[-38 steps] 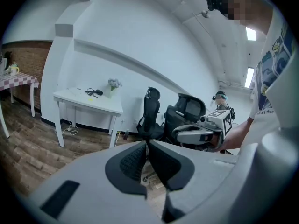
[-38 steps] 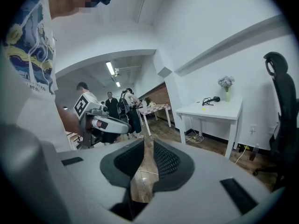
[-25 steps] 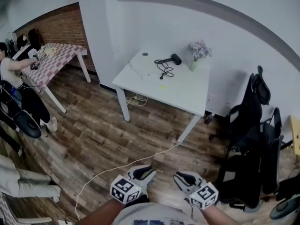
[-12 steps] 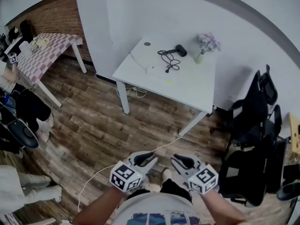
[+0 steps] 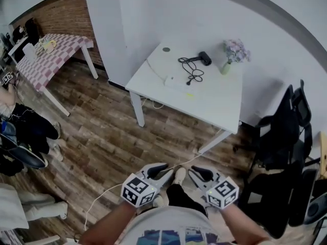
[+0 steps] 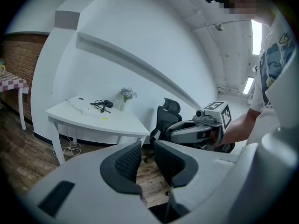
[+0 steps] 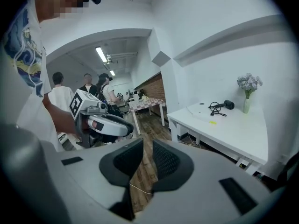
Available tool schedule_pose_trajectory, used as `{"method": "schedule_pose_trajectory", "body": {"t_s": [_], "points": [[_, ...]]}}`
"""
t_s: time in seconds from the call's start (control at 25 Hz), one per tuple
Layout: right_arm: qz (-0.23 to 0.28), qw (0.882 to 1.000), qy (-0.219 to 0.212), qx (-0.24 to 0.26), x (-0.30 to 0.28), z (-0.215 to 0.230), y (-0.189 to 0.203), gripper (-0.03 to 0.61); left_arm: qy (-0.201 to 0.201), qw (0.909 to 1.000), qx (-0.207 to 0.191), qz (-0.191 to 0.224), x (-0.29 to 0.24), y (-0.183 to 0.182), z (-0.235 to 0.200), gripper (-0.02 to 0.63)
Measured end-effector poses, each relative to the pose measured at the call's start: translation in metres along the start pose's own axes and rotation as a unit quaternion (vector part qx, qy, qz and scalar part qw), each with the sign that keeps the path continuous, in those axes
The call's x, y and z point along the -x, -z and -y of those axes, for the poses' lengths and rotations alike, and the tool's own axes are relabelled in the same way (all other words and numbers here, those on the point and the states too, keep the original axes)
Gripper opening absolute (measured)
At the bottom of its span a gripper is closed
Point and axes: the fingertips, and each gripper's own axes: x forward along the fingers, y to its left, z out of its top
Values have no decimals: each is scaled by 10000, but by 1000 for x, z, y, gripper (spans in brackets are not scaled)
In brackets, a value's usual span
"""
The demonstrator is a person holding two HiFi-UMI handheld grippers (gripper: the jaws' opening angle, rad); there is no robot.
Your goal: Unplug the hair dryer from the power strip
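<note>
Head view, clock directions read on that picture.

1. Left claw (image 5: 164, 170): held low at 6 o'clock over the wood floor (image 5: 102, 137), marker cube toward the person. In the left gripper view (image 6: 147, 160) its two dark ribbed pads stand a narrow gap apart, with only floor showing between them. It holds nothing.

2. Right claw (image 5: 195, 172): at 3 o'clock of the left claw, just beside it, not touching. In the right gripper view (image 7: 148, 160) its pads are likewise slightly parted, and it holds nothing.

3. Tabletop (image 5: 214, 101): white, at 12 to 1 o'clock of both claws and well apart from them, set against the white wall.

4. Hair dryer (image 5: 205, 58): black, lying on the far part of the tabletop; it also shows in the left gripper view (image 6: 108, 103) and the right gripper view (image 7: 228, 104).

5. Cord (image 5: 191, 73): black, loosely tangled at 7 o'clock of the hair dryer.

6. Power strip (image 5: 175, 81): white, flat on the tabletop at 7 o'clock of the cord. The plug is too small to show whether it is seated.

7. Vase of flowers (image 5: 232, 55): upright at 3 o'clock of the hair dryer.

8. White cable (image 5: 127, 185): runs across the floor from the tabletop's near leg toward 8 o'clock.

9. Checked table (image 5: 48, 60): at 10 o'clock.

10. Office chairs (image 5: 278, 137): black, at 3 to 4 o'clock.
</note>
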Motion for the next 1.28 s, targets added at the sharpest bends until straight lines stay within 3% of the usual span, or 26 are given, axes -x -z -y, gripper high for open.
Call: {"method": "schedule_pose_trajectory", "body": {"t_s": [0.2, 0.36, 0.72, 0.92, 1.28], "points": [[-132, 9998, 12, -115, -25, 62, -11, 60, -153, 9999, -8, -55, -39, -25, -39, 75], [67, 9997, -207, -64, -44, 109, -28, 60, -290, 9993, 18, -235, -79, -47, -65, 75], [-44, 9985, -534, -116, -68, 218, -37, 60, -611, 9969, -4, -487, -174, -95, -113, 75], [6, 9978, -655, -130, -77, 260, -42, 58, -840, 9945, -119, -609, -214, -115, -137, 75], [-13, 9987, -398, -316, -98, 310, -39, 40, -983, 9912, -321, -824, -261, -139, -180, 75]]}}
